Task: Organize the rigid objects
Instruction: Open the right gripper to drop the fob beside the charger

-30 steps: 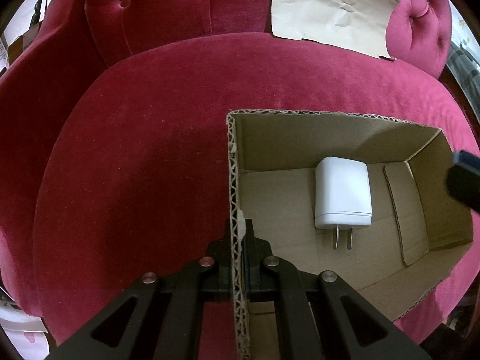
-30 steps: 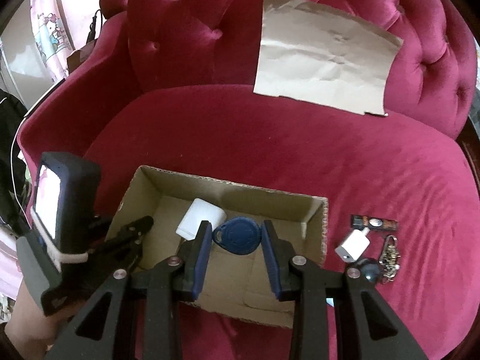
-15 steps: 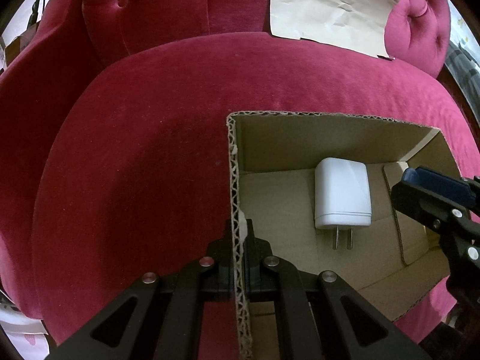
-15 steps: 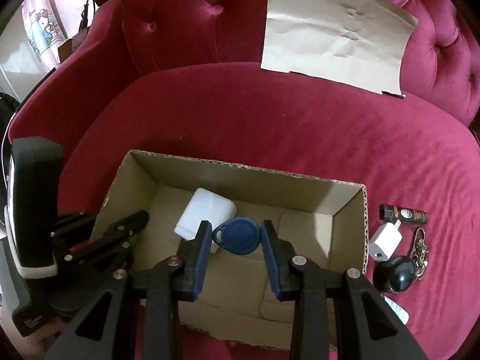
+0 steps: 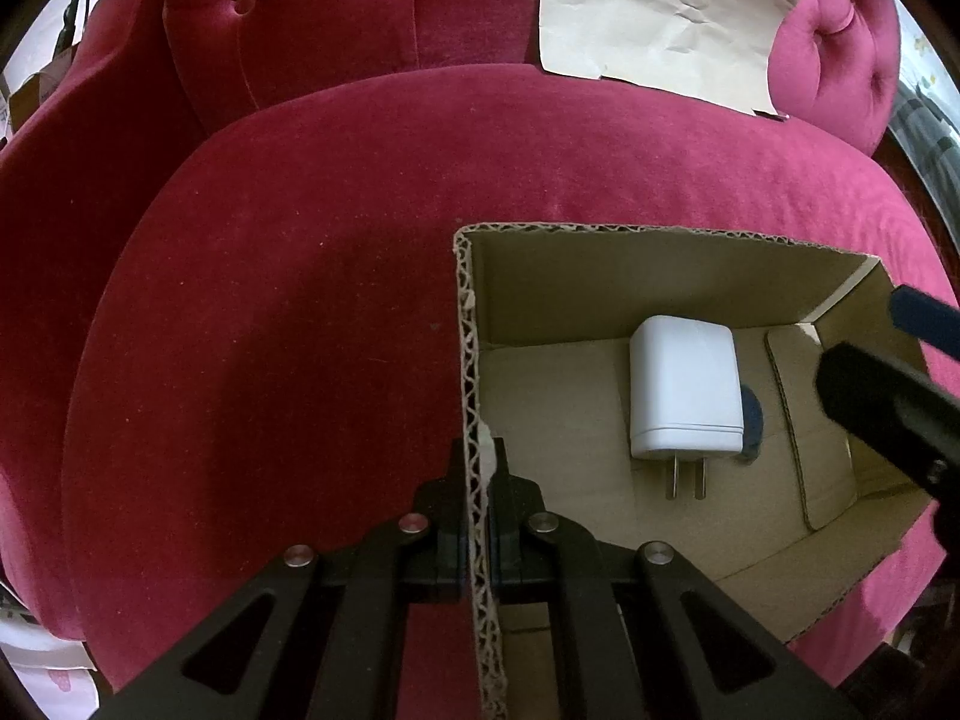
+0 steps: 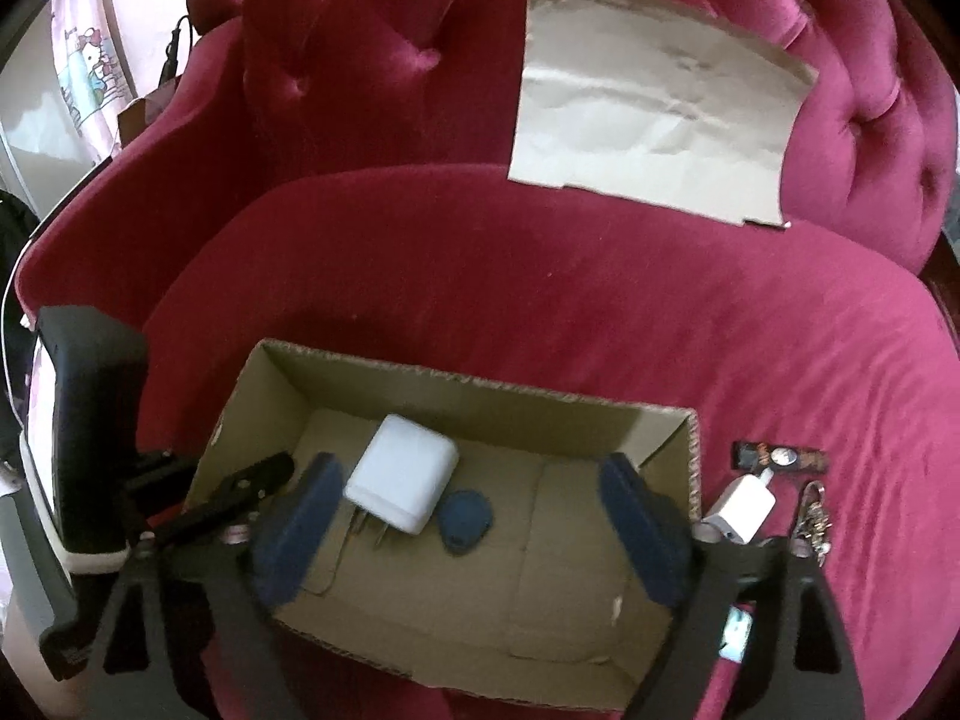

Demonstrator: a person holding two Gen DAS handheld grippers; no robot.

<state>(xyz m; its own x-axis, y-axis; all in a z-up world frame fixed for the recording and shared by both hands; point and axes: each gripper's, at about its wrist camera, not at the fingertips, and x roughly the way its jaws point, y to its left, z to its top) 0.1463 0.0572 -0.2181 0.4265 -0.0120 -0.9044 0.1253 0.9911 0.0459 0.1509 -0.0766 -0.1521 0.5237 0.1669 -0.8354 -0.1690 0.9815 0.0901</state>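
Observation:
An open cardboard box [image 6: 540,390] sits on the red velvet sofa seat [image 6: 540,276]. My left gripper [image 5: 477,480] is shut on the box's left wall [image 5: 474,360]. Inside lies a white plug charger [image 6: 403,487], prongs toward me, which also shows in the left wrist view [image 5: 684,387]. A blue key fob [image 6: 463,515] rests on the box floor against the charger, and its edge peeks out behind the charger [image 5: 753,420]. My right gripper [image 6: 471,471] hangs over the box, its jaws opening wide, pads clear of the fob below.
On the seat right of the box lie a small white charger [image 6: 741,507], a black tube [image 6: 780,457] and a keyring [image 6: 813,516]. A flat cardboard sheet [image 6: 654,120] leans on the tufted backrest. The sofa arm rises at the left.
My right gripper's jaws have spread wide and the blue fob has dropped from them onto the box floor beside the white charger. The left gripper still clamps the box wall.

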